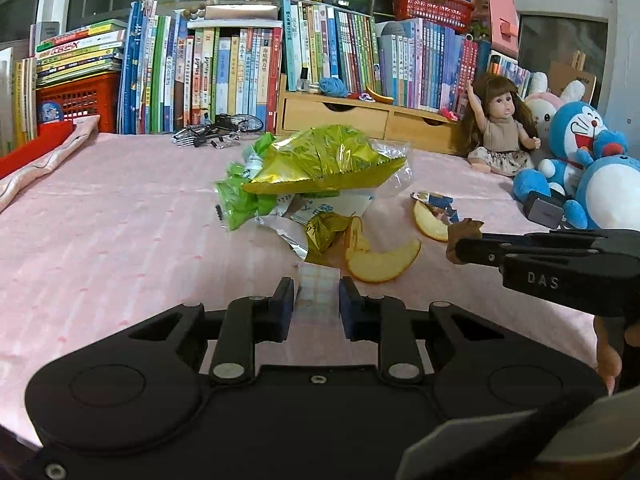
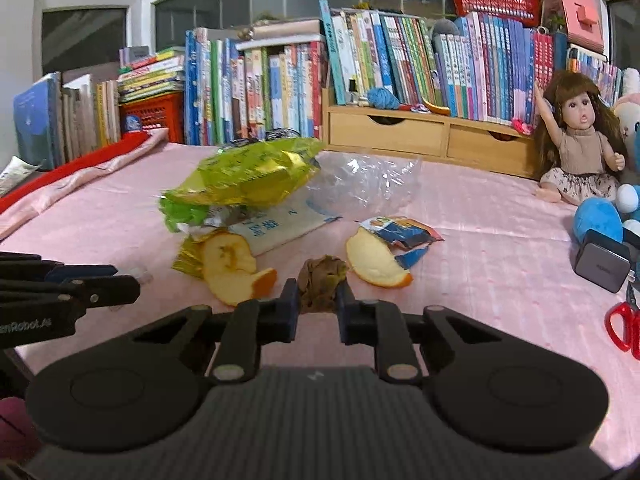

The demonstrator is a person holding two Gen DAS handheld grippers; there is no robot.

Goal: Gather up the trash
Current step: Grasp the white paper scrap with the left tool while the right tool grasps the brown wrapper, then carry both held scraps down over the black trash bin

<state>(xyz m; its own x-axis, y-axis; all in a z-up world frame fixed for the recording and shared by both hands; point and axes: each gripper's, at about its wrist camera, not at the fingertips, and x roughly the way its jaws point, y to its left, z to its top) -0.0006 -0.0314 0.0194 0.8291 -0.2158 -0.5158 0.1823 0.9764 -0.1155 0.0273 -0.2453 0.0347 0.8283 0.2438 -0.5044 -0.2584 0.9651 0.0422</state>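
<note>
Left gripper point(image 1: 316, 300) pinches a clear wrapper point(image 1: 316, 294); right gripper point(image 2: 318, 300) clamps a brown crumpled scrap point(image 2: 322, 280). Both grips look shallow; either piece may slip free.

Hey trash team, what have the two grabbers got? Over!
Left gripper shut on clear plastic scrap. Right gripper shut on brown crumpled wad. Peels, green snack bag still on pink sheet. Path clear.

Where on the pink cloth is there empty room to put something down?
The widest bare patch of the pink cloth lies left of the green wrapper. Another lies between the blue wrapper and the grey charger. The middle is crowded with wrappers and peel.
</note>
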